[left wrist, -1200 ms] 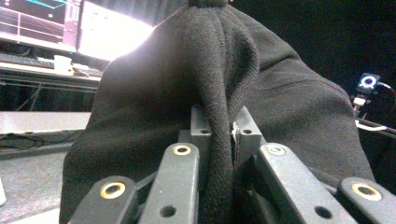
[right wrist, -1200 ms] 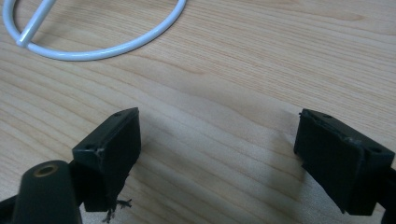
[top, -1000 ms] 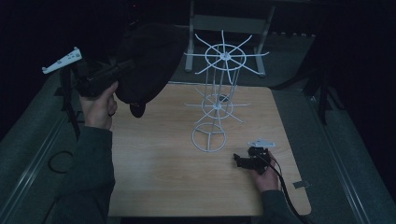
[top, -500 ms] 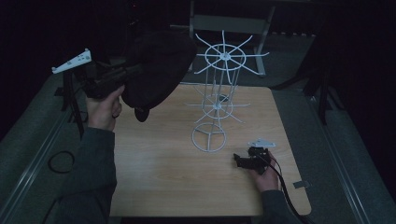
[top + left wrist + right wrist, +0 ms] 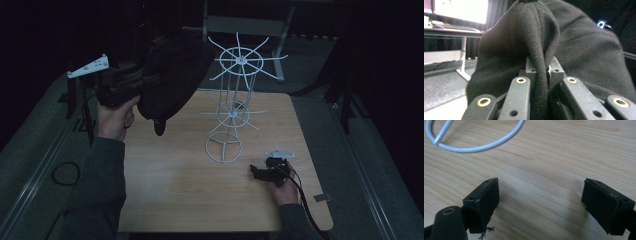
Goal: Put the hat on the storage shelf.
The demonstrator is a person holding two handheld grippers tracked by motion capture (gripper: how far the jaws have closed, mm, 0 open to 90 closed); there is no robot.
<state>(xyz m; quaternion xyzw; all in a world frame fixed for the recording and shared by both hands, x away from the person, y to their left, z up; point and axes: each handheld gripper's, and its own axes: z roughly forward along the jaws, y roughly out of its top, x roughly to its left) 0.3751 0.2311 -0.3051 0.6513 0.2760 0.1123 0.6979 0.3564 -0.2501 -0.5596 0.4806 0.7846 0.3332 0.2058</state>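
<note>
Black knitted fabric is pinched between the jaws of the left gripper [image 5: 541, 72], which are clamped tight on a fold of a dark hat [image 5: 536, 37]. In the high view that left gripper [image 5: 131, 86] is held up in the air above the table's left edge, and the hat [image 5: 172, 80] hangs from it, bulging out to the right and drooping down toward the tabletop without touching it. Just to the right of the hat stands a white wire rack [image 5: 235, 100], upright near the middle of the table [image 5: 175, 200], with a spoked wheel at the top, a smaller one halfway down and a ring-shaped foot on the wood. The hat's right side comes close to the rack's upper wheel; whether they touch cannot be told.

Resting low near the table's right front, the right gripper [image 5: 260, 172] has its jaws spread wide with nothing between them. In its own view the right gripper [image 5: 540, 197] looks down on bare wood grain, with the rack's ring foot [image 5: 476, 147] lying a little beyond the jaws.
</note>
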